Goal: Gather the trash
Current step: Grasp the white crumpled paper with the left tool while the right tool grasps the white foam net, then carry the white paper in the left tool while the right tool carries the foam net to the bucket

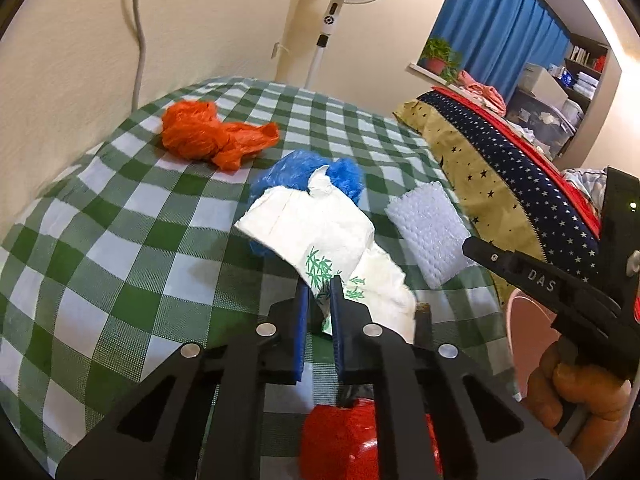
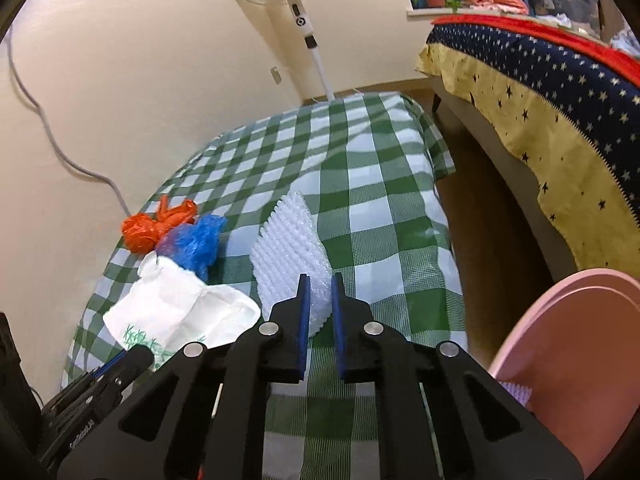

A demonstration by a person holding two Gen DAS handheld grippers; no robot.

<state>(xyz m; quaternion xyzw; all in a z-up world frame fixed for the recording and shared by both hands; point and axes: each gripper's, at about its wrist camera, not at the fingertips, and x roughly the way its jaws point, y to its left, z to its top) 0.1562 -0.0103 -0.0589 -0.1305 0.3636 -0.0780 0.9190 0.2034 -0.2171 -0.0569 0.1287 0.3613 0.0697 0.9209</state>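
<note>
Blue pads of the left gripper [image 1: 319, 292] stand nearly together with a corner of the white bag [image 1: 320, 236] pinched between them; the bag is thin, limp plastic printed with green bamboo, so it should lift easily but will trail and flop. The right gripper [image 2: 318, 296] is narrowed on the near edge of the foam sheet [image 2: 290, 256], its jaws touching it on both sides. That sheet looks light and springy, best taken at an edge as here. Beyond, on the checked cloth [image 1: 120, 216], a crumpled blue bag [image 1: 296, 174] lies under the white one, with an orange bag [image 1: 208, 132] further off. A pink bin [image 2: 568, 360] waits at the right.
</note>
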